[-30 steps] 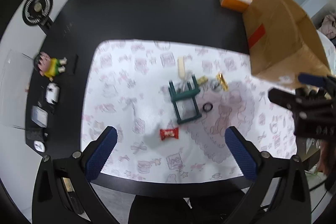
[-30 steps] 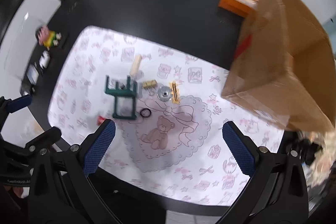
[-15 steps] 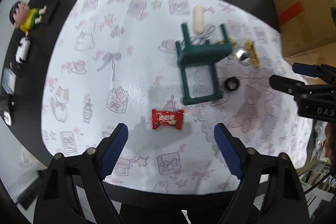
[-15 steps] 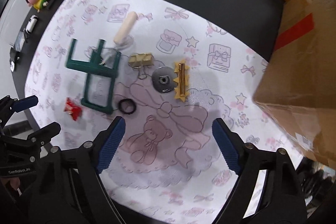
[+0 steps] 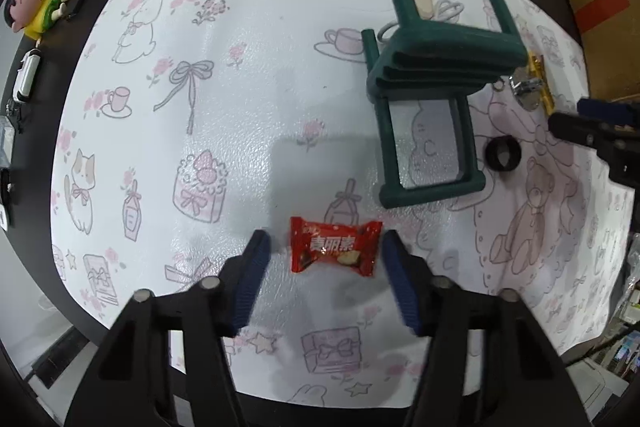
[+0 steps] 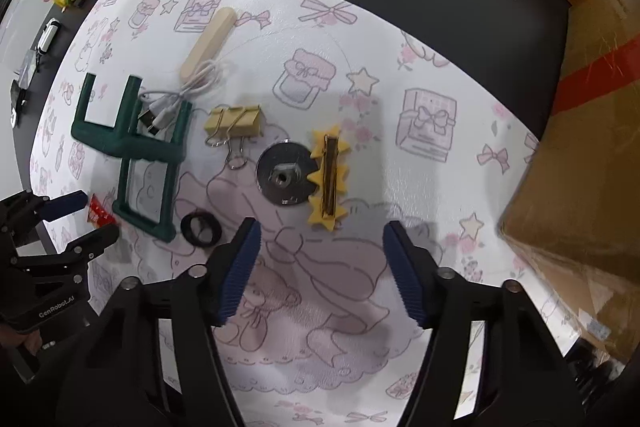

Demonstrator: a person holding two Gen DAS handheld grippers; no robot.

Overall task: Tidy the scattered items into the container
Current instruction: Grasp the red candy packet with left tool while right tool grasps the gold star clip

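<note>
left gripper — jaws apart, flanking red candy | green stool — tipped over

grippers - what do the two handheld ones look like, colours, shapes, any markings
Both the left gripper and the right gripper are matte black angular frames with silver screw heads. Each has two fingers faced with ribbed blue pads. White lettering reading GenRobot.AI shows on the left gripper's body in the right wrist view. No cables or sleeves are visible.

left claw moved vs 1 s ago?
Yes. The left claw has come down toward the mat and now straddles the red candy, jaws open, nearer the green stool.
</note>
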